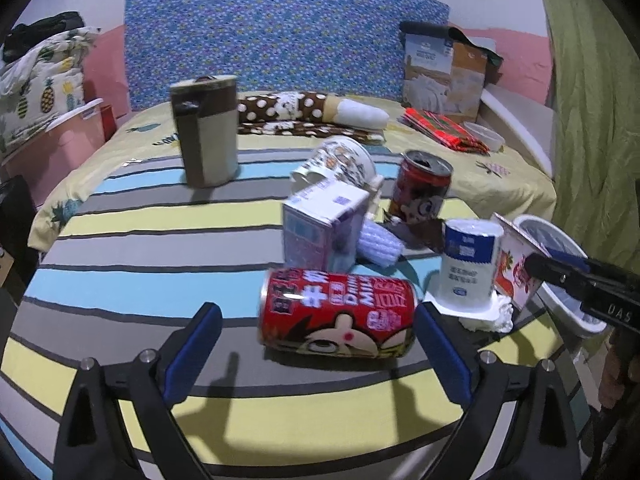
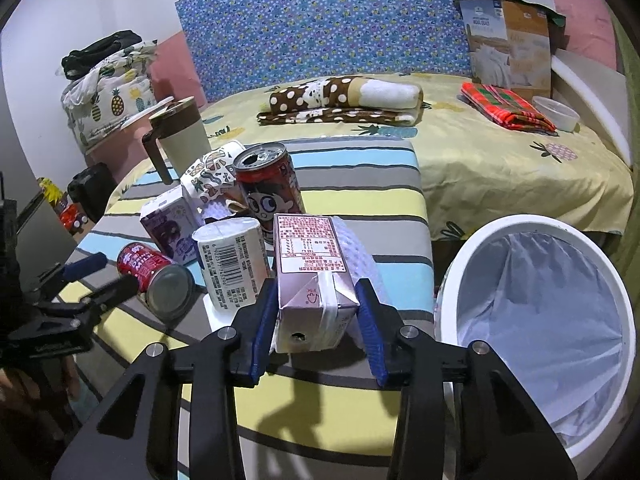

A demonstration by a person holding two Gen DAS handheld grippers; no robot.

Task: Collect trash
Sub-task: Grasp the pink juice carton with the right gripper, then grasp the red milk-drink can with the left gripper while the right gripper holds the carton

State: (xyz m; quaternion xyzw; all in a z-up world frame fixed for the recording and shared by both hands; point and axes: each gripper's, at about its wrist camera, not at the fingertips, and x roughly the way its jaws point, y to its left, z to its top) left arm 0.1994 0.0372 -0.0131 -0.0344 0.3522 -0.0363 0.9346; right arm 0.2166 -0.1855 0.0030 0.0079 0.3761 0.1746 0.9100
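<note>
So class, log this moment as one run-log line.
left gripper: open at red can | right gripper: shut on carton | bin: empty

My right gripper point(image 2: 316, 316) points downward, its blue pads point(image 2: 264, 320) pressed against both sides of what it holds. My left gripper point(image 1: 320, 344) also tilts down, jaws spread wide, gripping nothing.
</note>
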